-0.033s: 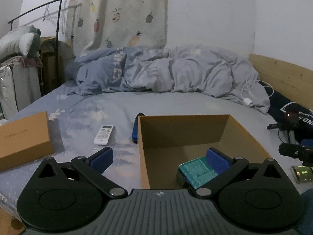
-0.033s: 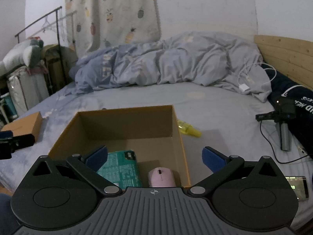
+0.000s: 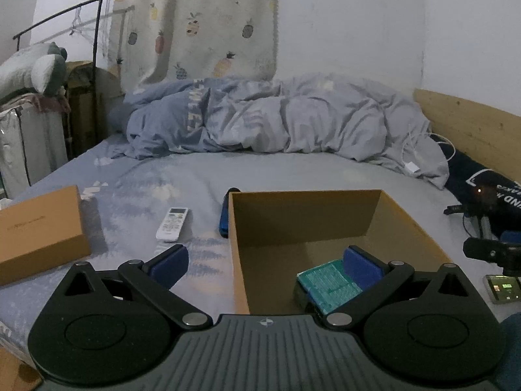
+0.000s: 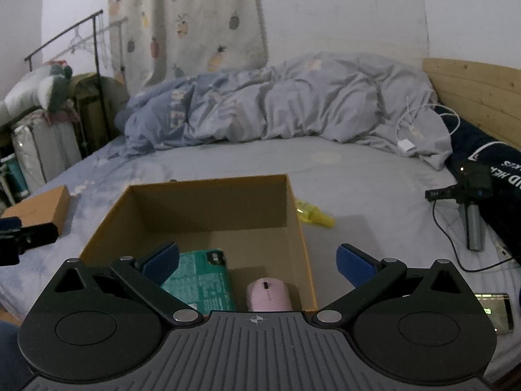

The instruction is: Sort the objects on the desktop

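An open brown cardboard box sits on the bed. Inside lie a green packet and a pink mouse. A white remote and a blue object lie left of the box. A yellow object lies right of it. My left gripper is open and empty, straddling the box's left wall. My right gripper is open and empty, straddling the box's right wall.
A flat brown box lies at the left. A phone, a black camera handle with cable and a dark pillow are at the right. A rumpled duvet is at the back.
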Tool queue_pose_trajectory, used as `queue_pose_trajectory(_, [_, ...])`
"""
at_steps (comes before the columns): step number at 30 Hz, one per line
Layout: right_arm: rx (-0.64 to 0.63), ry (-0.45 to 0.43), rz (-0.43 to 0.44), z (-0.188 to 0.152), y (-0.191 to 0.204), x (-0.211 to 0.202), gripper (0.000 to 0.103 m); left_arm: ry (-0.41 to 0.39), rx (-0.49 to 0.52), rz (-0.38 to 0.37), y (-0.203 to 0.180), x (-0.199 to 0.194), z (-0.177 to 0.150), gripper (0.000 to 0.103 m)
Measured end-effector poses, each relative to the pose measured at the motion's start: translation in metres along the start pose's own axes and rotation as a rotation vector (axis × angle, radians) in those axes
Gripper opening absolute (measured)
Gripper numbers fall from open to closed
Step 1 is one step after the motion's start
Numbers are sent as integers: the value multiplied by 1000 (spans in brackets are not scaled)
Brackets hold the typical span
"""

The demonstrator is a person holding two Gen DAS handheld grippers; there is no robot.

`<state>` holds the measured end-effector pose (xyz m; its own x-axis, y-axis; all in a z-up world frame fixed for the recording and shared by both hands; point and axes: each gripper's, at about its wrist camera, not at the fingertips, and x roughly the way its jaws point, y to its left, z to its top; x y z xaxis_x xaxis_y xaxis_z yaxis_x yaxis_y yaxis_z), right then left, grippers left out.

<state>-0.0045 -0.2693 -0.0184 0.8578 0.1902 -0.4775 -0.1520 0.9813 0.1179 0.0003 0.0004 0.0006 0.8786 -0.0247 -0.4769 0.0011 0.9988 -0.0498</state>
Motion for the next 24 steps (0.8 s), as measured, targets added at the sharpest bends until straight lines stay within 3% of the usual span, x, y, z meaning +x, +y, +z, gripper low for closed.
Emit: queue_pose_trajectory(24, [-11,15,2,-7,7,2,103,-30,11,-36,12,-4,-24,103])
